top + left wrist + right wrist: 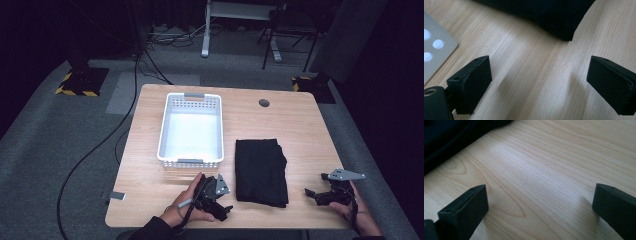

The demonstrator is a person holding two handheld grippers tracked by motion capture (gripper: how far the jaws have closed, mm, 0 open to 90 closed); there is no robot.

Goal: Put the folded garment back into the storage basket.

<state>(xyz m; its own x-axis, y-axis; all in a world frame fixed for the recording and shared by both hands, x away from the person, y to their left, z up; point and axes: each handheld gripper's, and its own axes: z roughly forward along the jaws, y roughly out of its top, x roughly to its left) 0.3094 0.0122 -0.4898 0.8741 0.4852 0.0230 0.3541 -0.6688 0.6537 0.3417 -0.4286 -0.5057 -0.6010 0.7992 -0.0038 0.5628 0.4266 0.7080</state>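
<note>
High view sets the folded black cloth (261,171) flat on the light wooden table (300,125), between the two grippers, its long axis running away from the person toward the far edge. The left gripper (221,210) rests just beside the cloth's near left corner, jaws spread wide with only bare wood between them; in the left gripper view that corner (564,30) lies just ahead. The right gripper (312,195) sits farther off to the cloth's right, jaws likewise apart and empty. An empty white perforated plastic basket (191,129) stands beyond the left gripper. The left hand looks nearer for a first pinch.
</note>
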